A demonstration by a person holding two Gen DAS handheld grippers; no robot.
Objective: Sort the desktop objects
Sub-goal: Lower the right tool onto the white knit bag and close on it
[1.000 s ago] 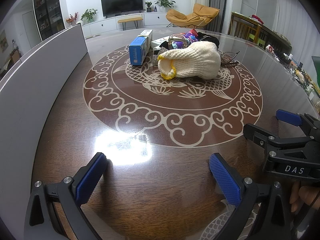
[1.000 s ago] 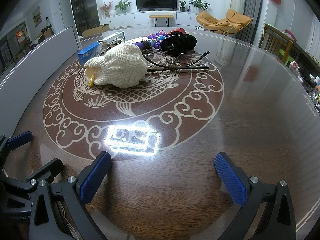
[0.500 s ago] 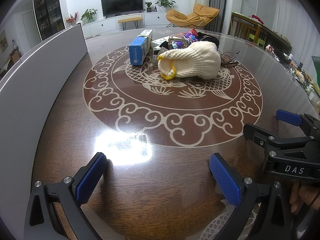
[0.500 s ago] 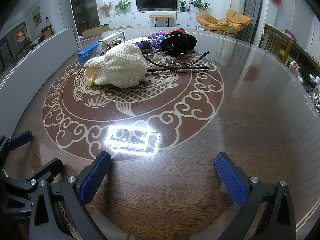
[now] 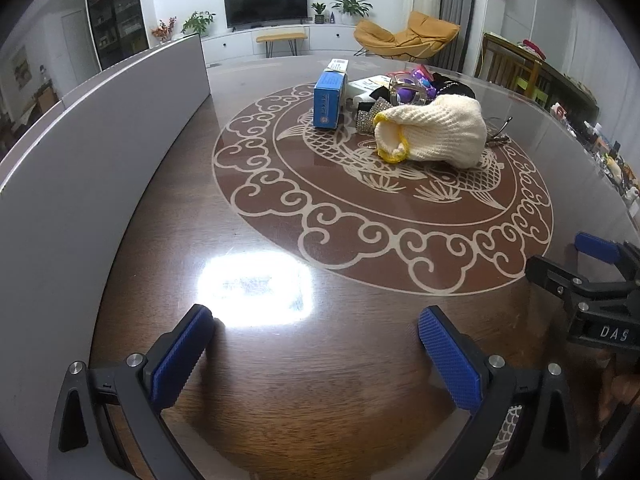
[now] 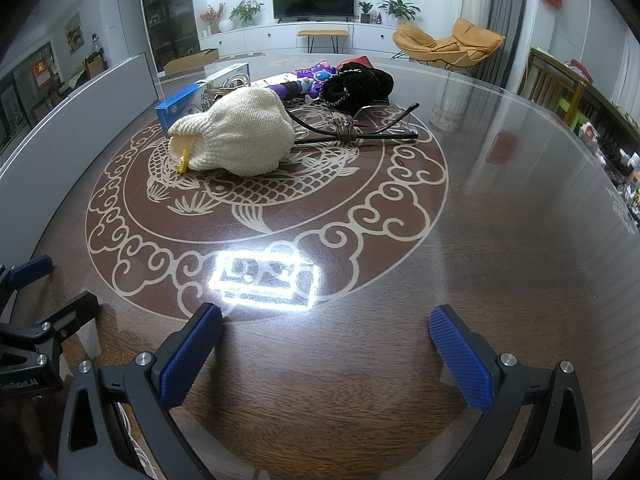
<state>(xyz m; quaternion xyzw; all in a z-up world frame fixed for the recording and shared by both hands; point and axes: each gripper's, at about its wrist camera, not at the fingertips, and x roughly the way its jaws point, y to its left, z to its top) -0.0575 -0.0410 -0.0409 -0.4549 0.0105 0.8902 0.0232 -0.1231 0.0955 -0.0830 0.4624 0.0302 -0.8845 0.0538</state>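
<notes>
- "DAS" is read on the right gripper (image 5: 576,264), seen in the left view.
- The knit pouch (image 6: 236,138) is found at the bench (image 6: 500,240) centre, lying on its side, yellow-trimmed mouth turned toward the grey panel (image 5: 80,152).
- The blue box (image 5: 329,100) is laid pointing away, beside the pouch.
- Glasses (image 6: 356,128) are noted just right of the pouch.
- Left gripper (image 5: 316,354): fingers spread, nothing held; right likewise.

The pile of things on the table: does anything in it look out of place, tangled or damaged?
Nothing looks spilled or broken. The things lie in a loose heap. A brown cord is wound around the crossed arms of the eyeglasses, which lie beside the cream knitted pouch. That tangle is the only odd thing.
</notes>
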